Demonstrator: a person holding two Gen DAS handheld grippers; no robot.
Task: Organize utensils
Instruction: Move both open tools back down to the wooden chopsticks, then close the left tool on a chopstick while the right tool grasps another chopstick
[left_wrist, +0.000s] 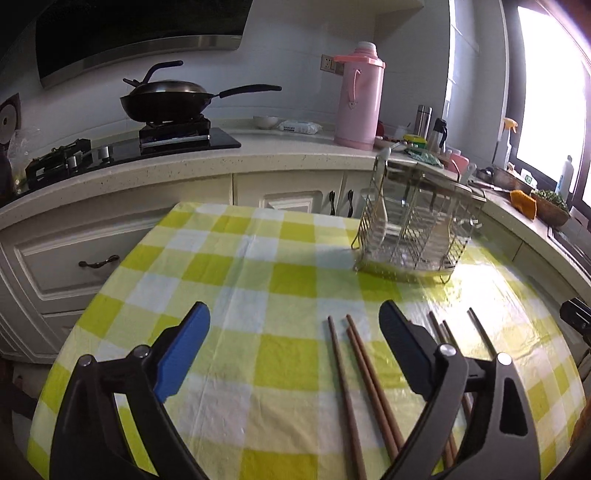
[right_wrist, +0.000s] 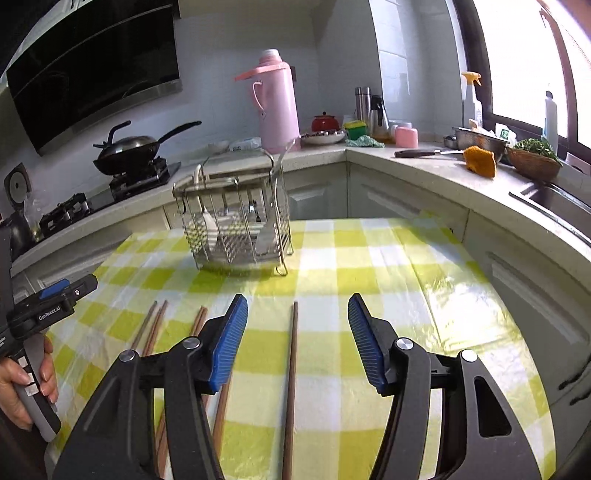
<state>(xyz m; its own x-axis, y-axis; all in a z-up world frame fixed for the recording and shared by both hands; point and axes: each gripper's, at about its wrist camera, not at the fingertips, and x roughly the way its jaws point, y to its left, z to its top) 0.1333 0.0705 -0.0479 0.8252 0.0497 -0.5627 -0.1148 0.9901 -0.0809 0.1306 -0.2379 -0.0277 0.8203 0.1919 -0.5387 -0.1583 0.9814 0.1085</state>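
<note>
Blue pads of the left hand-held gripper (left_wrist: 294, 325) stand wide apart above the checked cloth of the desk (left_wrist: 240, 258), with nothing pressed between them. Three brown chopsticks (left_wrist: 354, 376) lie on the cloth in the gap, closer to its right finger, and more chopsticks (left_wrist: 456, 332) lie just beyond that finger, partly hidden behind it.

The right hand-held gripper (right_wrist: 297, 306) also stands open, its pads apart; a single chopstick (right_wrist: 291, 376) lies lengthwise between them, touching neither. To its left more chopsticks (right_wrist: 157, 325) run under its left finger, their near ends cut off. Farther left, a hand (right_wrist: 22, 373) grips the handle of the other tool.

Ahead of both grippers, well apart from the chopsticks, a wire rack (right_wrist: 236, 225) stands on the cloth. White utensils (right_wrist: 267, 232) lean inside it, though through the wires their kind is hard to make out. Nothing lies between the chopsticks and the rack.

Behind the desk, the kitchen worktop carries a pink flask (right_wrist: 277, 107), a wok (left_wrist: 166, 99) on the stove and an orange cloth (right_wrist: 480, 158) near the window, whose glare washes out the far right.
</note>
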